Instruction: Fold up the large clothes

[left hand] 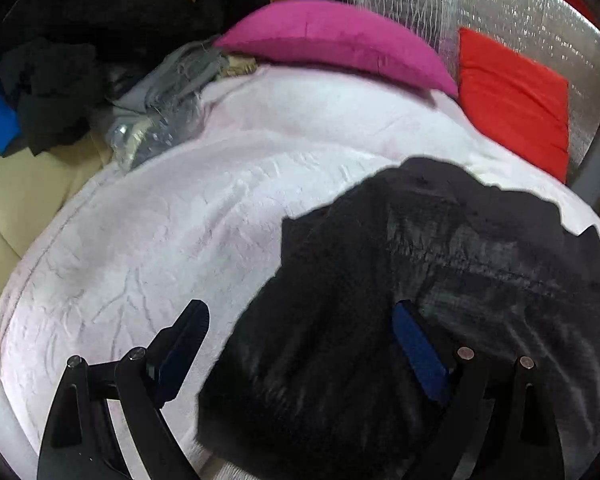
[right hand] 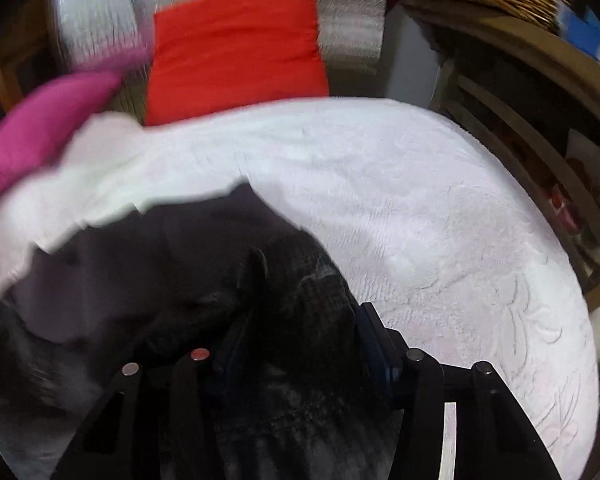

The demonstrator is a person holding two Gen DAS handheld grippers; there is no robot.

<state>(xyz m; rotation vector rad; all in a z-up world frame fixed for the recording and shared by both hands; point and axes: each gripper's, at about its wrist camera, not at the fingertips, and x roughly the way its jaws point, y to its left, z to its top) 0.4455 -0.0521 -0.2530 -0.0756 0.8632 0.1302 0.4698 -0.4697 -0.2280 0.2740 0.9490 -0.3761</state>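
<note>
On white blanket (left hand: 148, 240): black garment (left hand: 440, 248); left tool (left hand: 300, 312) apart, right tool (right hand: 296, 320) grip unclear.

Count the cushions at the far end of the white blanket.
2. A magenta cushion lies on the white blanket's far edge; a red cushion leans against the silver backing to its right. Others may be hidden.

White-blanketed bed (left hand: 160, 240), magenta pillow (left hand: 332, 36), red cushion (right hand: 236, 48), silvery wall (left hand: 500, 4).
</note>
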